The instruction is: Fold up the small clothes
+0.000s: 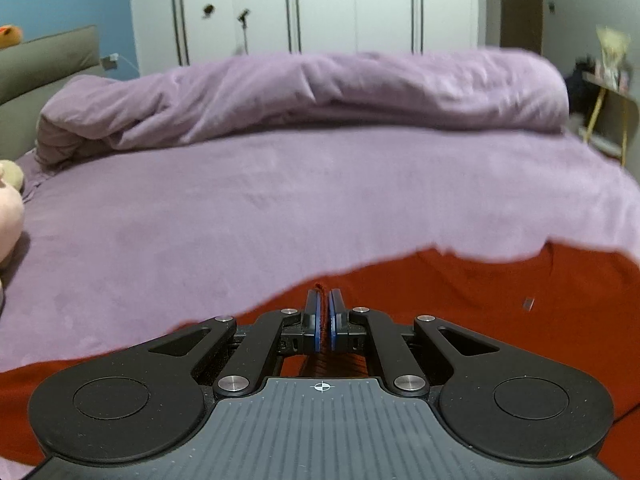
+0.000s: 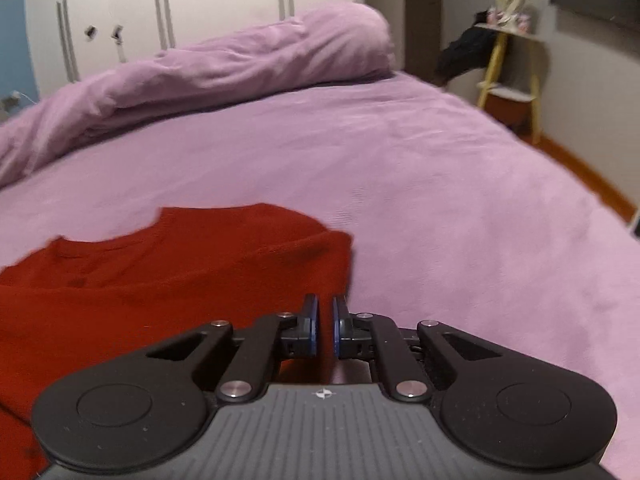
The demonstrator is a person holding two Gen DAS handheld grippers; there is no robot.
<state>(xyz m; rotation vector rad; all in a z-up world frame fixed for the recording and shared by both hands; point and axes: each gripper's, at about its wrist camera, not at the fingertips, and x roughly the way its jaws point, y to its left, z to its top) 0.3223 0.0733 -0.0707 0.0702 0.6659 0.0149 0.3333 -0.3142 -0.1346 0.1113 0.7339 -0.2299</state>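
Note:
A red garment [image 1: 480, 300] lies spread on the purple bed sheet [image 1: 240, 208], filling the near part of the left wrist view. My left gripper [image 1: 325, 300] is shut on its edge, and a tuft of red cloth pokes up between the blue pads. In the right wrist view the same red garment [image 2: 160, 280] lies to the left, its neckline towards the far side. My right gripper [image 2: 326, 308] sits at its right-hand edge with the jaws drawn close. That red edge runs into the narrow slit between them.
A rolled purple duvet [image 1: 320, 92] lies across the far side of the bed. White wardrobe doors [image 1: 320, 4] stand behind it. A soft toy [image 1: 10, 220] sits at the left edge of the bed. A yellow-legged stand [image 2: 508, 68] is beyond the right side.

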